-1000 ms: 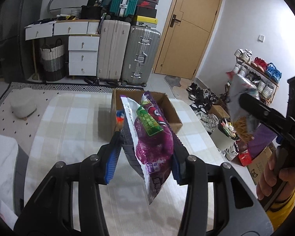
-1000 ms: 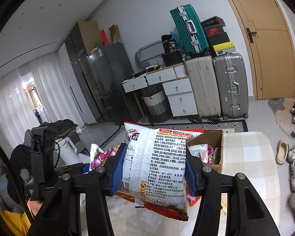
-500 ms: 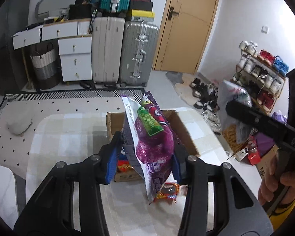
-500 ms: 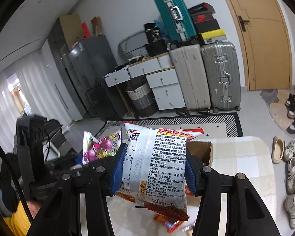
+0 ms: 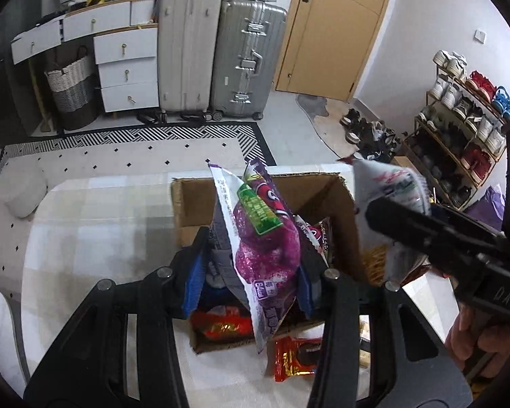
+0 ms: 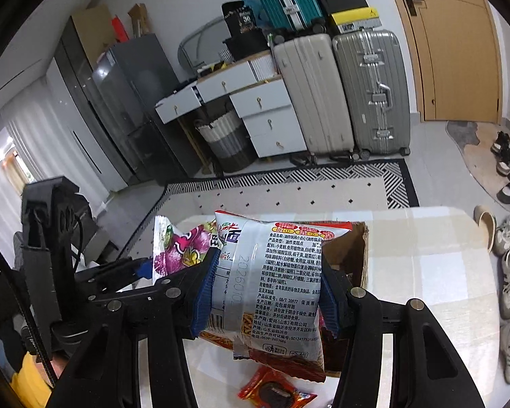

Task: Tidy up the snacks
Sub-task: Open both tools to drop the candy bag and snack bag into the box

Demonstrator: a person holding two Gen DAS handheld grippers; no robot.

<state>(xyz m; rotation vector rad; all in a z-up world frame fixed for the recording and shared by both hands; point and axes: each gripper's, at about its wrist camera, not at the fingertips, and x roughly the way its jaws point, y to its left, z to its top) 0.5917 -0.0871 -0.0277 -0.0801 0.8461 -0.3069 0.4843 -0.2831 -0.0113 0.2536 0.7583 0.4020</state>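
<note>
- Over the open cardboard box [image 5: 187, 204], the left tongs [image 5: 251, 275] are clenched on a purple snack bag [image 5: 265, 255], its blue pads pressing both sides; the bag hangs upright above the box's near half.
- Just to the right, the right tongs [image 6: 265, 292] are clenched on a white noodle-snack bag [image 6: 272, 278] with printed text facing the camera; it hangs above the box's right wall.
- Inside the box lie several wrapped snacks: a red-and-gold packet [image 5: 221, 326] at the near end, a dark red wrapper [image 5: 318, 234] further back, and a blue item under the left pad, too hidden to identify.
- Outside the box, just beside its near wall, a red cookie packet [image 5: 295, 357] lies flat on the counter [image 5: 102, 238], which is covered by a pale checked cloth.
- Past the counter, a patterned rug [image 5: 119, 149] covers the floor.
- Against the far wall stand a woven basket [image 5: 71, 91], a white drawer unit [image 5: 125, 68], and two suitcases [image 5: 217, 54].
- A shoe rack [image 5: 459, 129] filled with shoes stands at the right, beside a wooden door [image 5: 333, 27].
- A hand [image 5: 472, 340] grips the right tool's handle.
</note>
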